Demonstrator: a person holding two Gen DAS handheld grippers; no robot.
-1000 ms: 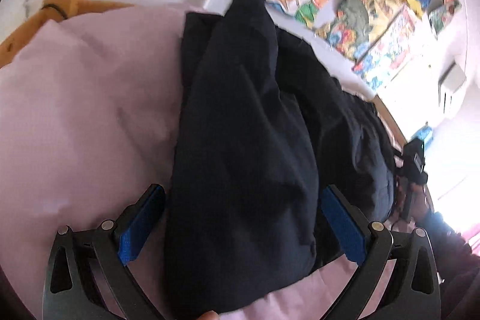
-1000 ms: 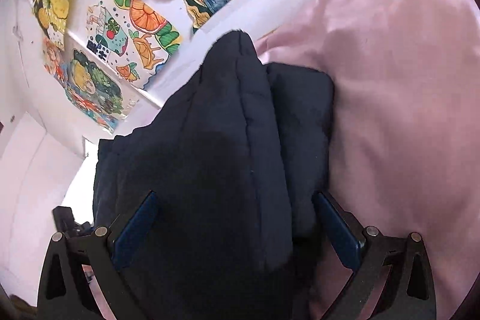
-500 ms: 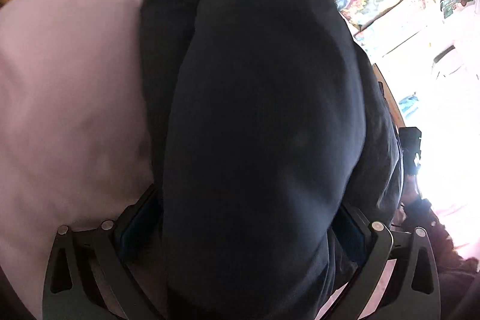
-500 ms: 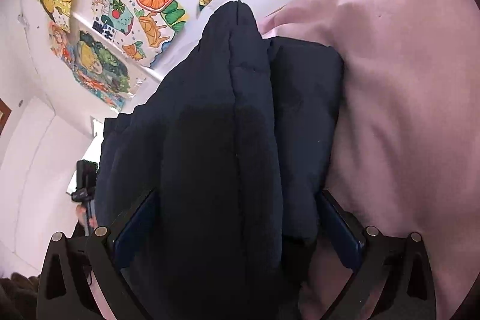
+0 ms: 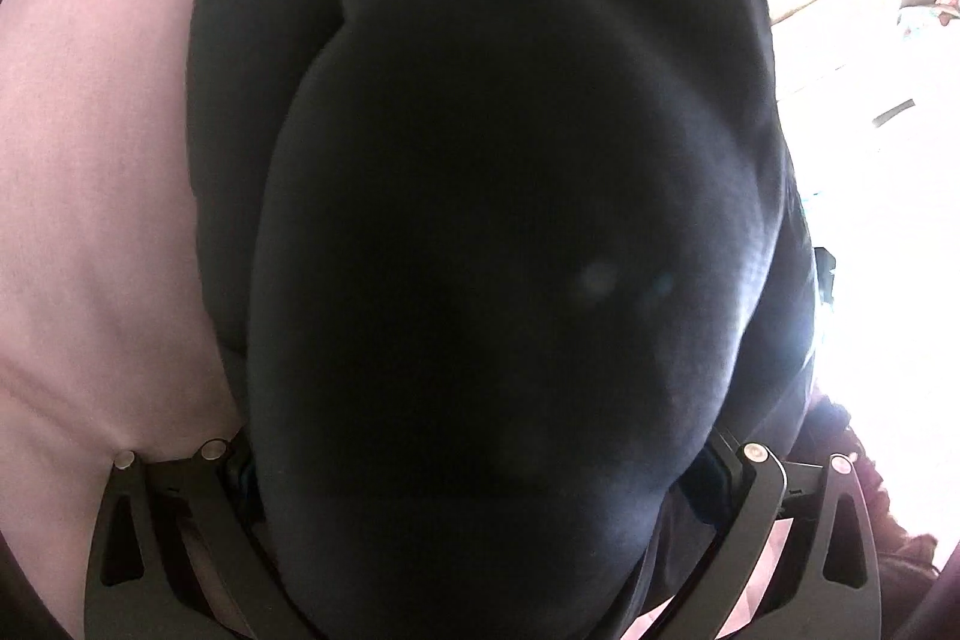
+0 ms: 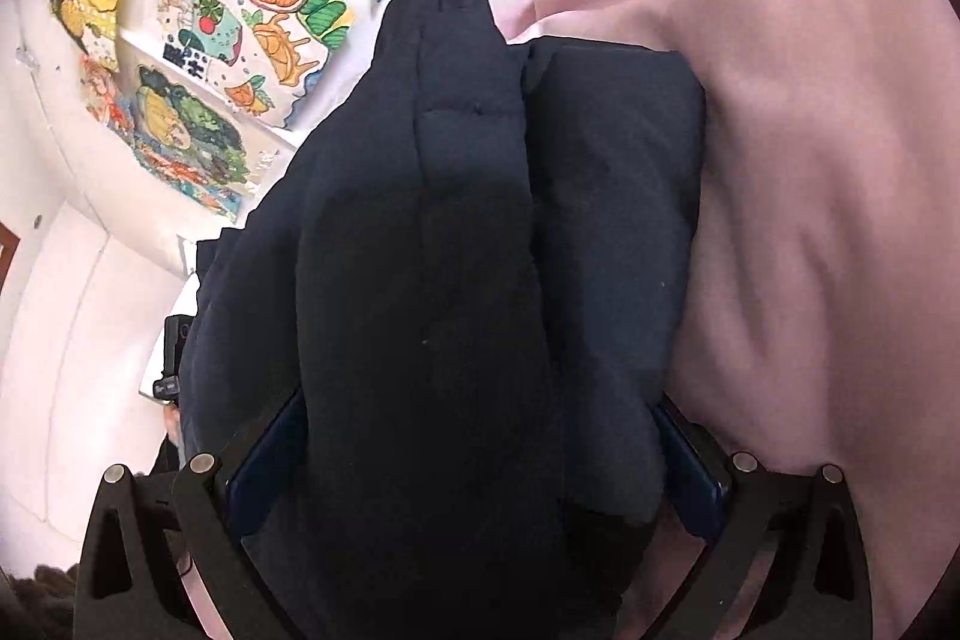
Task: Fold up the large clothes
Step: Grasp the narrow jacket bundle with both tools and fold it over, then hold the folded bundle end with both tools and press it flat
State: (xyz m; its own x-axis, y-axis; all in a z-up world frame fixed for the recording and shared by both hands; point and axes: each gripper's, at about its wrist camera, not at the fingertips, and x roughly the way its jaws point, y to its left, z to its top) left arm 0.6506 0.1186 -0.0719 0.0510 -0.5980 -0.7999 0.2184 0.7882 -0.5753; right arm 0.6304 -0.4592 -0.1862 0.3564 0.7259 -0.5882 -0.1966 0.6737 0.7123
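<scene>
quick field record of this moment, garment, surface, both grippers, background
garment: dark navy padded jacket, bunched in thick folds
surface: pink bedsheet, wrinkled, under the jacket
left gripper: jaws wide apart, jacket bulk between them and filling most of the view
right gripper: jaws wide apart, jacket fold between them
background: colourful drawings on a white wall

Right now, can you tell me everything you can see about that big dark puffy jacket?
The jacket is dark navy, padded and quilted, with stitched seams down its panels. It lies bunched in thick folds on a pink sheet, one narrow end poking up toward the painted wall pictures. A fat fold bulges between the fingers of each hand-held gripper, left and right, whose jaws stand wide around it. In the left view it fills nearly the whole picture.
</scene>
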